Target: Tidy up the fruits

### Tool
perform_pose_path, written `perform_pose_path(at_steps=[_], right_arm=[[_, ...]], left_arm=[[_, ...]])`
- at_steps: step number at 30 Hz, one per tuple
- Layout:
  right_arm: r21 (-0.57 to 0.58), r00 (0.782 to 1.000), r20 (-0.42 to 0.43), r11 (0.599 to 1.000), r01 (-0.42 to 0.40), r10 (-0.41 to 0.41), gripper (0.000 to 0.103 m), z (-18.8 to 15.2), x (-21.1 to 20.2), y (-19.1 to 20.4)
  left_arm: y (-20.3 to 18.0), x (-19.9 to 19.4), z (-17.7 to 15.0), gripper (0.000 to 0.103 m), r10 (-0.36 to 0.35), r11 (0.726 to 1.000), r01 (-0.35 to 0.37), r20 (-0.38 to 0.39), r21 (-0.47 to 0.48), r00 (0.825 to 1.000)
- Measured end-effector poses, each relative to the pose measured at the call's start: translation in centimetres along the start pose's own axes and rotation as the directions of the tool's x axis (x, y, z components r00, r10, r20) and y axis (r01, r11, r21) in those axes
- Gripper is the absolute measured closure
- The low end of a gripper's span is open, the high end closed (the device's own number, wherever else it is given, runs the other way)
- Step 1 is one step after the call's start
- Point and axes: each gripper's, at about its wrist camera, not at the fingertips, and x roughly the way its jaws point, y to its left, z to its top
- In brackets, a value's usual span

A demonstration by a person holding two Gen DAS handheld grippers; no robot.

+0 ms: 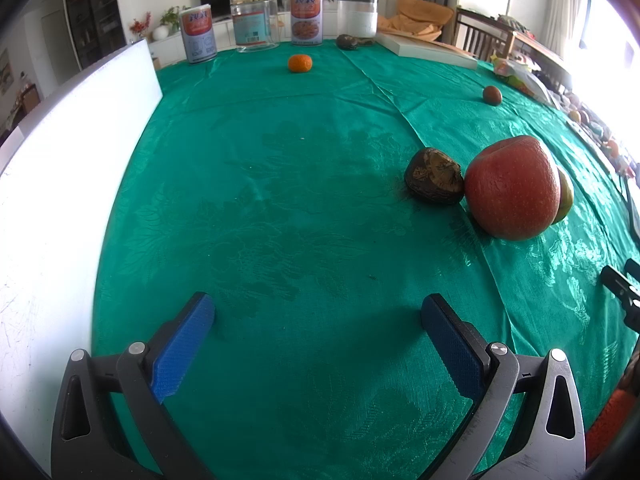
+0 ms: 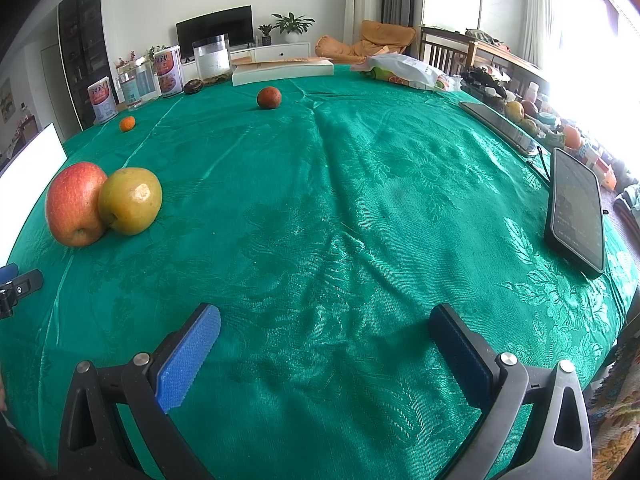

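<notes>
Gathering the fruits into one group looks like the job here, and a good way to do it is to pick one loose fruit at a time, come down over its middle with the pads wide, close softly so it does not get squashed or roll, and set it down next to the others. The left tool [image 1: 318, 312] is wide open and holds nothing. The right tool [image 2: 324, 322] is wide open too, with nothing in it. Both hang low over the green worktop [image 1: 280, 200]. The red apple [image 1: 512, 188] sits ahead and to the right of the left tool, touching a dark brown fruit [image 1: 434, 176]. A yellow-green apple [image 2: 130, 200] touches the red apple's other side, ahead and far to the left of the right tool. A small orange [image 1: 300, 63] lies far off near the cans, well apart. A small red-brown fruit [image 2: 269, 97] also lies far away, on its own.
</notes>
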Motion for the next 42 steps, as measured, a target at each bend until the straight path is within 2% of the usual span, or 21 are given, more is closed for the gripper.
perform_pose_path(at_steps=[25,32,34,36,38,42], right_arm=[[-0.001,1.0,0.004,1.0,-0.002,0.002,0.0,-0.1,-0.1,0.0],[-0.001,1.0,0.005,1.0,-0.002,0.002,0.0,0.0,-0.1,0.0],[-0.002,1.0,0.006,1.0,-0.003,0.003,0.0,-0.1,-0.1,0.0],[-0.002,1.0,0.007,1.0,-0.003,0.003,0.0,-0.1,-0.1,0.0],[-0.001,1.0,0.007,1.0,-0.003,0.003,0.0,-0.1,-0.1,0.0],[-0.002,1.0,0.007,1.0,-0.003,0.003,0.0,-0.1,-0.1,0.0]], left_arm=[[0.0,0.0,0.1,0.0,-0.004,1.0,0.004,-0.004,0.001,1.0],[-1.7,0.3,1.5,0.002,-0.087,0.995,0.089,-0.067,0.031,0.994],[-2.7,-0.8,1.7,0.002,-0.157,0.986,0.159,-0.048,0.043,0.986],[-4.0,-2.6,2.1,0.002,-0.201,0.977,0.199,0.013,0.082,0.98],[-5.7,-4.0,3.1,0.002,-0.22,0.965,0.207,0.063,0.162,0.973],[-9.7,-4.3,5.4,0.001,-0.225,0.916,0.184,0.076,0.358,0.971]])
